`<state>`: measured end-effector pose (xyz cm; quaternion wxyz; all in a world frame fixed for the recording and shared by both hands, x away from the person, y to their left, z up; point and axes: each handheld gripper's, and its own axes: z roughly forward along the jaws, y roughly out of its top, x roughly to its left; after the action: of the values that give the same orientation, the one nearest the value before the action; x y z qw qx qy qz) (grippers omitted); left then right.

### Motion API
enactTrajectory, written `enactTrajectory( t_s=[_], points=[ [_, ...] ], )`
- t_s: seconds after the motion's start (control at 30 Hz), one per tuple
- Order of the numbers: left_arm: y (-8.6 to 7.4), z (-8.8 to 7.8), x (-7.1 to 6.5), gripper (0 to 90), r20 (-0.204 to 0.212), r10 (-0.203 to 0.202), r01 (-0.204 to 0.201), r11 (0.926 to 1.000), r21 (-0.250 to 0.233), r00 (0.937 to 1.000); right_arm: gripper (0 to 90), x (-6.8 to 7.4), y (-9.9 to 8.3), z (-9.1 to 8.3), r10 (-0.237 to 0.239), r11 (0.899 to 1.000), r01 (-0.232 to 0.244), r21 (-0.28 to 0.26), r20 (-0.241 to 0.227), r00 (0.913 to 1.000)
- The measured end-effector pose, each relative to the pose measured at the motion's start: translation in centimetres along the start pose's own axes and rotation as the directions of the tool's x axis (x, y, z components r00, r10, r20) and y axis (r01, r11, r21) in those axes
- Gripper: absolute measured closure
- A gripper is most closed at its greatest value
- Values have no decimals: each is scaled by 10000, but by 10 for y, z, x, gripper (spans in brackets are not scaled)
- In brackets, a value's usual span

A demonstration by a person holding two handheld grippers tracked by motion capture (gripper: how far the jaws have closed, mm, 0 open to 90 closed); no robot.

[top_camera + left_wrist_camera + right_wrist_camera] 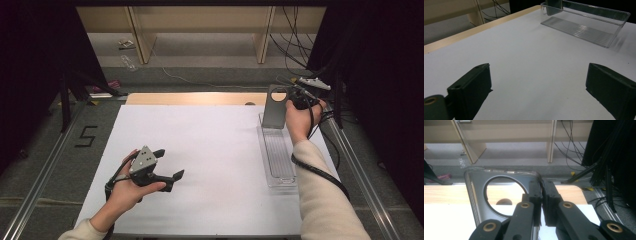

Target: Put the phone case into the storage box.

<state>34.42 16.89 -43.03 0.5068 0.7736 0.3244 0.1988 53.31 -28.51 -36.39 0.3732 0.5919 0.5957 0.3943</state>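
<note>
My left hand (131, 186) rests low over the near left part of the white table sheet (200, 150), forearm entering from the bottom edge, wrist level, holding the left gripper (169, 165) with its jaws pointing toward the right side of the table. Those jaws stand spread wide with nothing between them; the left gripper view confirms bare white sheet in the gap and, further off, the clear ribbed plastic tray (584, 26). My right arm, in a cream sleeve (325, 200), reaches forward along the right edge of the table, the right hand (299, 117) raised at the tray's far end. The right gripper (291, 102) is pinching the grey metal plate with a round hole (274, 112), which stands upright at the far end of the tray (277, 155). The right gripper view shows what the high view leaves unclear: both black jaws pressed together on the right edge of the plate (477, 192), just beside the round hole, with the pale wooden table edge (449, 193) visible through it.
</note>
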Motion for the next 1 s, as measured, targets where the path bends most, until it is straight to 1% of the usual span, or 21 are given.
enactTrajectory(
  t_s=[0.5, 0.67, 1.0],
  points=[
    [0, 0, 0, 59, 2, 5, -5, 10000, 1, 10000, 864, 0, -3, 4, -12, 10000, 12, 47, 27, 10000],
    [0, 0, 0, 59, 4, 3, -3, 10000, 1, 10000, 864, 0, -4, 5, -153, 9999, 153, 76, 24, 9999],
    [0, 0, 0, 59, 8, 0, 0, 10000, -3, 10000, 863, 1, -6, 8, -261, 9996, 261, 95, -11, 9997]
  ],
)
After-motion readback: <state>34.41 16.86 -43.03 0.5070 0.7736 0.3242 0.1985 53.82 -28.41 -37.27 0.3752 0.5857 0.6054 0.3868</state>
